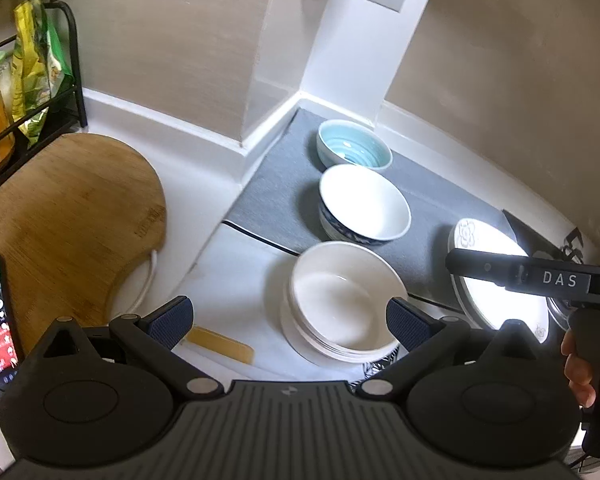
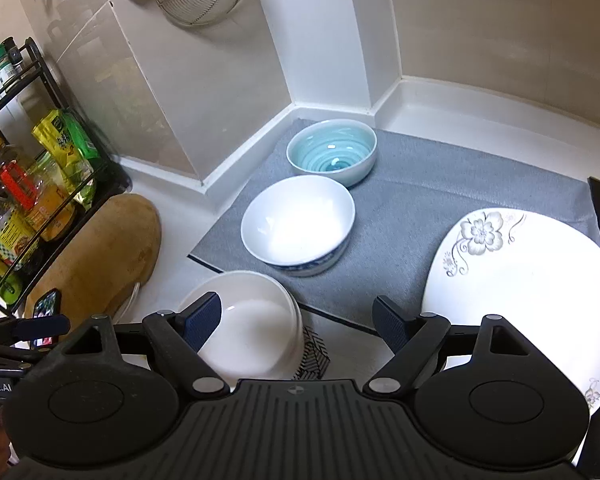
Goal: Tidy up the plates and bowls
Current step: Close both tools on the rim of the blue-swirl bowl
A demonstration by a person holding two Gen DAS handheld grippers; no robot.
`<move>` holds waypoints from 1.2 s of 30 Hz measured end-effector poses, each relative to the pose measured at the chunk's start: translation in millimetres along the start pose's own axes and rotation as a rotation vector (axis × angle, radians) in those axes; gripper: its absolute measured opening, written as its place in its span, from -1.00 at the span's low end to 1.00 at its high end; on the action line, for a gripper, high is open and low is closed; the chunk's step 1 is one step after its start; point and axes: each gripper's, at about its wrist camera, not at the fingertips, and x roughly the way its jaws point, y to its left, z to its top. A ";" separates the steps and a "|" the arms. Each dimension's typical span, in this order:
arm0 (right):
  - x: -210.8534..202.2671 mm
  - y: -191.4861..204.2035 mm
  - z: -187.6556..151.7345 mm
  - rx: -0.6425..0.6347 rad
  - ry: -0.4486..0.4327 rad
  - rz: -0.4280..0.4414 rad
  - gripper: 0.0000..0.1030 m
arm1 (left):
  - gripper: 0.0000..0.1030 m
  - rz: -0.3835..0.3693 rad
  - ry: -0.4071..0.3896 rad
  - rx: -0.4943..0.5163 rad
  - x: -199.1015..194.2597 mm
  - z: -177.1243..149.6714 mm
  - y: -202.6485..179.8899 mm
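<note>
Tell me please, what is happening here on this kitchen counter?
A person holds a gripper in each hand above the counter to sort the dishes. The left gripper and the right gripper are both open and hold nothing. On the grey mat stand a blue bowl and a white bowl. A stack of white bowls sits nearer, and a flowered plate lies to the right.
</note>
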 end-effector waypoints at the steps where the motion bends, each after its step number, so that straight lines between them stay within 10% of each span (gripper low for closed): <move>1: -0.8 1.7 0.5 0.000 -0.007 -0.009 0.64 | 0.99 -0.002 -0.003 -0.005 0.1 1.9 3.9; 12: 11.8 -17.9 33.5 0.005 -0.054 -0.064 0.66 | 0.99 -0.003 -0.011 -0.073 41.5 57.2 6.8; 23: 117.0 -80.1 114.1 0.101 -0.053 -0.068 0.66 | 0.99 0.056 -0.005 -0.044 160.1 148.9 -34.4; 36: 199.6 -107.9 142.3 0.205 0.023 -0.090 0.66 | 0.99 0.052 0.077 -0.151 246.3 175.8 -44.6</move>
